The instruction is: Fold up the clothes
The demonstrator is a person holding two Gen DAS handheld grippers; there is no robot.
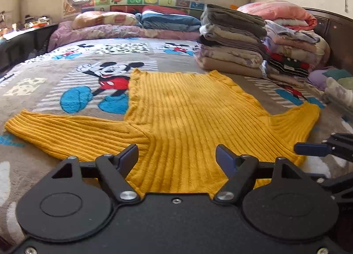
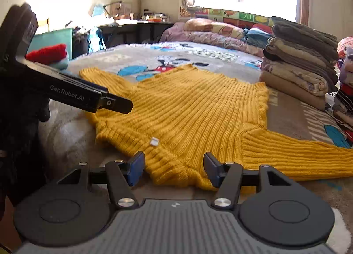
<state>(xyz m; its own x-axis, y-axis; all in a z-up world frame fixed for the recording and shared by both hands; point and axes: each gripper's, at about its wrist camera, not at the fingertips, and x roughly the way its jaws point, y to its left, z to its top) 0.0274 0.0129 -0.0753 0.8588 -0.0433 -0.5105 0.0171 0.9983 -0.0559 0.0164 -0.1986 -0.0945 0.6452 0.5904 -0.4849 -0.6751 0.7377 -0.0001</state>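
Note:
A mustard-yellow ribbed sweater (image 1: 187, 108) lies flat on the bed with both sleeves spread sideways. In the right wrist view the sweater (image 2: 198, 108) shows a small white label (image 2: 154, 141) near its collar. My left gripper (image 1: 176, 157) hovers open over the near edge of the sweater, with nothing pinched. My right gripper (image 2: 174, 165) stands open with the thick collar band lying between its jaws, and the pads are not pressing on it. The left gripper's body (image 2: 72, 95) reaches in from the left over one sleeve.
The bed carries a grey Mickey Mouse blanket (image 1: 72, 77). A tall stack of folded blankets (image 1: 231, 40) and a pile of clothes (image 1: 291, 55) stand at the right. Pillows (image 1: 106, 20) lie under the window. A red folded cloth (image 2: 47, 53) and a cluttered desk (image 2: 136, 27) are at the left.

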